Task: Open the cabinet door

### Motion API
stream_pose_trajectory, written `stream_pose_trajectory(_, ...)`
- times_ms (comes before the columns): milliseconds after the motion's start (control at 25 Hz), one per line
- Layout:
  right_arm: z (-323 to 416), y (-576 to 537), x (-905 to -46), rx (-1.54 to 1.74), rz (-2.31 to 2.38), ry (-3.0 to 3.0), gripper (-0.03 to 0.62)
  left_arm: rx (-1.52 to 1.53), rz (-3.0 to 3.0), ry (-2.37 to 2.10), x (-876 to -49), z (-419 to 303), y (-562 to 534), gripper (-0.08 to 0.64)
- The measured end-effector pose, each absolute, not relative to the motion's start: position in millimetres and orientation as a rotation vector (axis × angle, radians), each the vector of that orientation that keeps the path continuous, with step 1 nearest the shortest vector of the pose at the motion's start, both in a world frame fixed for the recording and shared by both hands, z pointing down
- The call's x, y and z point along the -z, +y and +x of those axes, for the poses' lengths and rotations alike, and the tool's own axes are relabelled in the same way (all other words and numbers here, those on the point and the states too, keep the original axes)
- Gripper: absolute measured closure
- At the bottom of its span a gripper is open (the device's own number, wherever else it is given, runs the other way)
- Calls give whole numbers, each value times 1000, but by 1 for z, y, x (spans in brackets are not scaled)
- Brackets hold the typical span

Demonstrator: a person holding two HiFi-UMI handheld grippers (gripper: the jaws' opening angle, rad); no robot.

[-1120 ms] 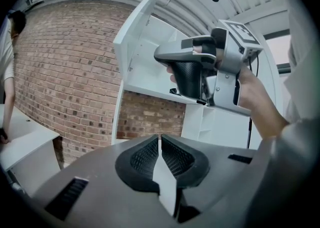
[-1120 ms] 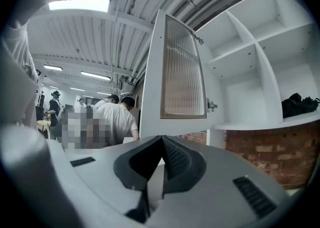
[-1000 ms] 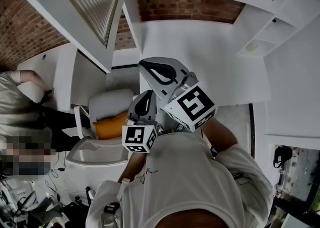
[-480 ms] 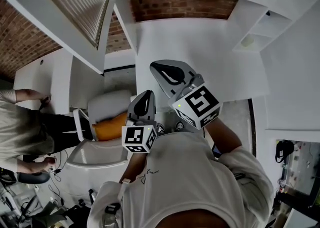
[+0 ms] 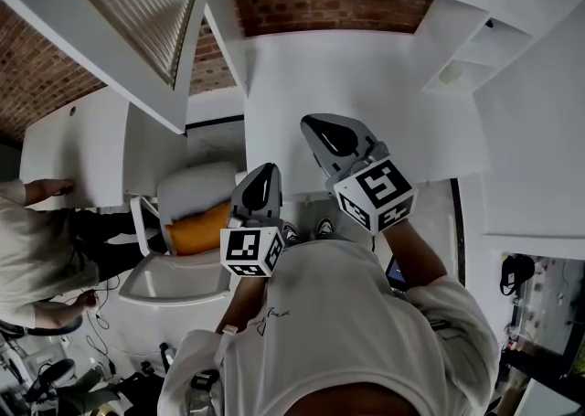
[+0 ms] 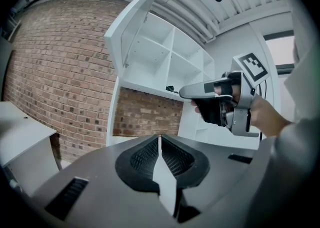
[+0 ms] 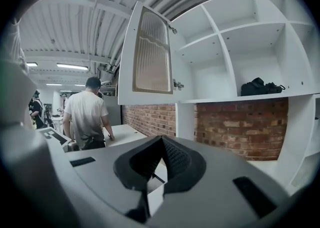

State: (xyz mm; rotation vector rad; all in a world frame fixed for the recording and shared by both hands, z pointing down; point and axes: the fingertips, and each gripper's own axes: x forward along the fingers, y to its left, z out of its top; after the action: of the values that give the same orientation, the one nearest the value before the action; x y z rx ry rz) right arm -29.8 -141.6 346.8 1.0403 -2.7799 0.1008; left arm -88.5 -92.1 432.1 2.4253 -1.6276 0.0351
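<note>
Below the white open-shelf cabinet [image 7: 240,46], its ribbed-glass door [image 7: 152,51] swung wide, the grey left gripper [image 6: 160,144] and grey right gripper [image 7: 161,144] hang closed, both empty.

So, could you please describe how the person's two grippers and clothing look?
Both the left gripper and right gripper have smooth grey wedge-shaped bodies with black ribbed pads inside the jaws. Each carries a white cube printed with black square markers. The person wears a white top.
</note>
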Motion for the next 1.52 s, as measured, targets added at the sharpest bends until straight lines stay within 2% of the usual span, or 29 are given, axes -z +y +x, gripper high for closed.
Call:
stream_pose_trajectory(1040, 56, -128, -440, -442, 1234, -2515, 569, -48, 2431, -1617, -433, -91, -101, 532)
stream_pose_trajectory(1520, 78, -120, -446, -496, 1283, -2498, 569, -83, 2457, -1595, -436, -81, -103, 532)
